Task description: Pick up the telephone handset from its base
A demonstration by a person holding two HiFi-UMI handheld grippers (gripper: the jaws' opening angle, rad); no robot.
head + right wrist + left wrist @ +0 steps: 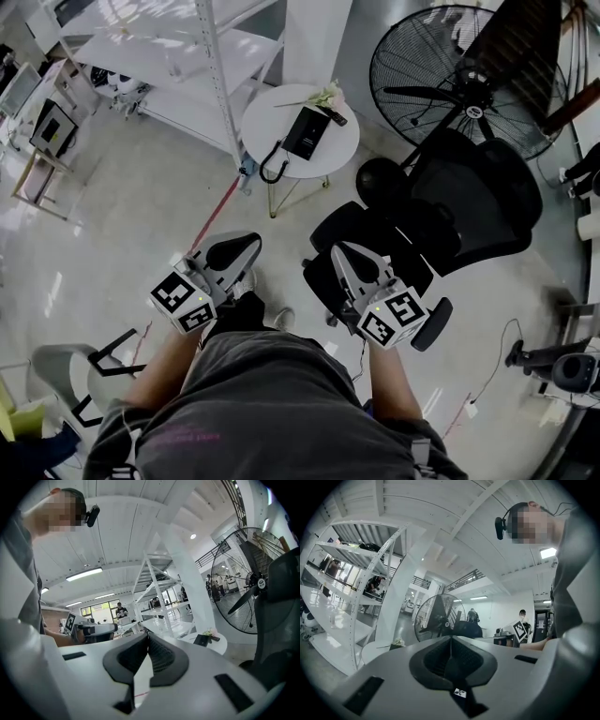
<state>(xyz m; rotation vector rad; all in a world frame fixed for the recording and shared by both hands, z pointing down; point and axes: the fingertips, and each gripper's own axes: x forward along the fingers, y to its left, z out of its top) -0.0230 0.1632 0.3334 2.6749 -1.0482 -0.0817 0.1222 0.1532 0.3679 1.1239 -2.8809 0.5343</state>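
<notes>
The black telephone [305, 132] lies on a small round white table [273, 110] far ahead of me, its coiled cord [273, 167] hanging over the near rim. In the right gripper view the telephone [202, 640] is small on the table [219, 645]. Both grippers hang well short of the table, over the floor. My left gripper [246, 243] is shut with nothing in it; its jaws meet at the tip in the left gripper view [451, 637]. My right gripper [339, 251] is also empty, with its tips [148, 634] touching.
A black office chair [450, 211] stands right beside my right gripper, between it and a large floor fan [459, 80]. White shelving [178, 56] rises left of the table. A small flower [326, 95] and a dark bar [334, 116] lie on the table's far side.
</notes>
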